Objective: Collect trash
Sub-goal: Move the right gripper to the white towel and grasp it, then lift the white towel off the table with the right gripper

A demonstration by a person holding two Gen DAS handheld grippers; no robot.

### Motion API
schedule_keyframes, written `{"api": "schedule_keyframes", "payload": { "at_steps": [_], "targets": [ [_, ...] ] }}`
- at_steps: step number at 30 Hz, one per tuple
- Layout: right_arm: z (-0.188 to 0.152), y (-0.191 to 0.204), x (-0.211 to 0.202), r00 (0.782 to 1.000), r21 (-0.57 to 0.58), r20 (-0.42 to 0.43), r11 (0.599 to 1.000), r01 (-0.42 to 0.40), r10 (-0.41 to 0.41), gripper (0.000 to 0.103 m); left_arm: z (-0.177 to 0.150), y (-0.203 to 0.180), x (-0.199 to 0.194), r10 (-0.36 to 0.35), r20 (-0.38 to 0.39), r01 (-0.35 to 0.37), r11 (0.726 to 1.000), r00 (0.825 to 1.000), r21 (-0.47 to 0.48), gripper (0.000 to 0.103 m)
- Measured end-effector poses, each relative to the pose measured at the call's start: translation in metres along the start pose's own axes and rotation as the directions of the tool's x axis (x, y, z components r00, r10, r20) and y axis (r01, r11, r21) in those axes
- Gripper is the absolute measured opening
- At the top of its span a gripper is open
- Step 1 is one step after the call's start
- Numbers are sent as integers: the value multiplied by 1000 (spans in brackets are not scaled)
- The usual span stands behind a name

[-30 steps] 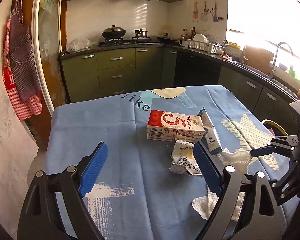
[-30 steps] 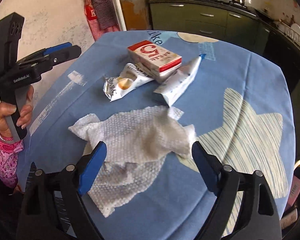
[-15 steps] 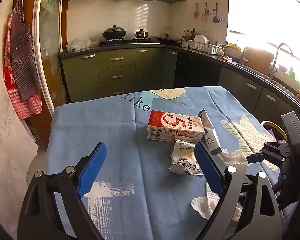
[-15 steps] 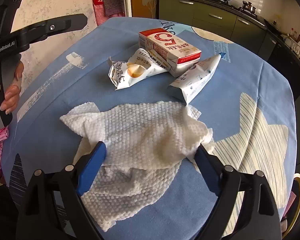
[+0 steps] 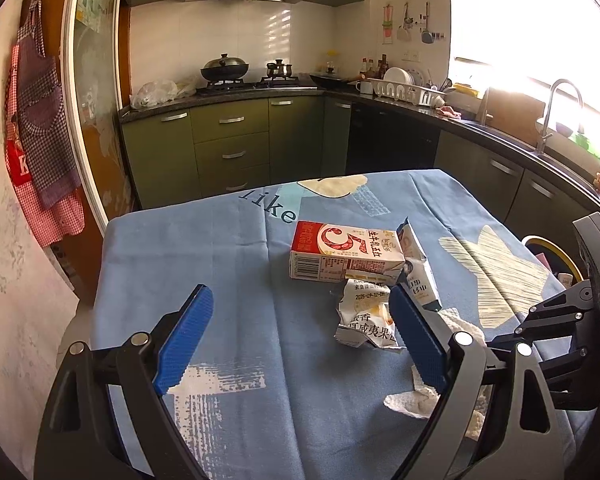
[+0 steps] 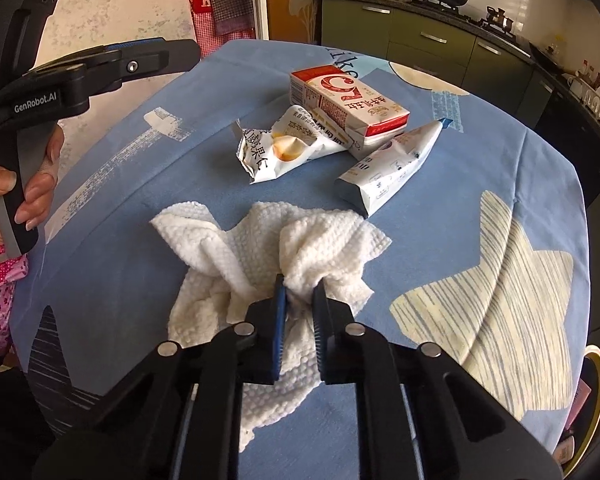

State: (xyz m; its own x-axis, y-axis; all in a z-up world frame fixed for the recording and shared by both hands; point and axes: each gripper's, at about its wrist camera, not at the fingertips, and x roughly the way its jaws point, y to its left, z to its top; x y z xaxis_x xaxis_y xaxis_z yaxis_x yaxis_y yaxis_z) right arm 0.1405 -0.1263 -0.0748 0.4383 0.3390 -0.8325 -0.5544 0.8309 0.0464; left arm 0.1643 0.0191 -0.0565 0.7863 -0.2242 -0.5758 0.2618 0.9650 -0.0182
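Observation:
My right gripper point(image 6: 299, 286) is shut on a bunched white paper towel point(image 6: 260, 240) that lies on the blue tablecloth point(image 6: 480, 152); part of the towel shows in the left wrist view point(image 5: 416, 400). Beyond it lie a crumpled snack wrapper point(image 6: 280, 148), a red and white carton point(image 6: 348, 104) and a flattened white pouch point(image 6: 388, 168). My left gripper point(image 5: 300, 338) is open and empty above the table, left of the wrapper point(image 5: 366, 316), the carton point(image 5: 346, 250) and the pouch point(image 5: 418, 268).
A bin with a yellow rim point(image 5: 556, 252) stands beside the table on the right; it shows at the lower right of the right wrist view point(image 6: 592, 408). Green kitchen cabinets point(image 5: 228, 148) and a counter with a sink run behind the table.
My right gripper has closed on the paper towel, bunching it up between the fingers. My left gripper stays open and has barely moved.

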Motion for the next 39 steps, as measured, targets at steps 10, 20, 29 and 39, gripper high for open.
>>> {"api": "schedule_keyframes", "payload": {
  "at_steps": [10,20,29,39],
  "targets": [
    [-7,-17,-63,976,114,112,974,-197,184,10,0,-3,0,2,-5,-2,1000,1000,8,88],
    [-10,-38,-125,945,172,255,953,-251,203,10,0,-6,2,0,-8,0,1000,1000,19,88],
    [-11,-46,-160,932,162,318,958,-236,175,10,-1,-9,2,-3,-4,3,1000,1000,29,88],
    [-7,-56,-181,935,192,344,968,-160,86,10,-5,-41,-11,-94,40,86,981,995,172,88]
  ]
}}
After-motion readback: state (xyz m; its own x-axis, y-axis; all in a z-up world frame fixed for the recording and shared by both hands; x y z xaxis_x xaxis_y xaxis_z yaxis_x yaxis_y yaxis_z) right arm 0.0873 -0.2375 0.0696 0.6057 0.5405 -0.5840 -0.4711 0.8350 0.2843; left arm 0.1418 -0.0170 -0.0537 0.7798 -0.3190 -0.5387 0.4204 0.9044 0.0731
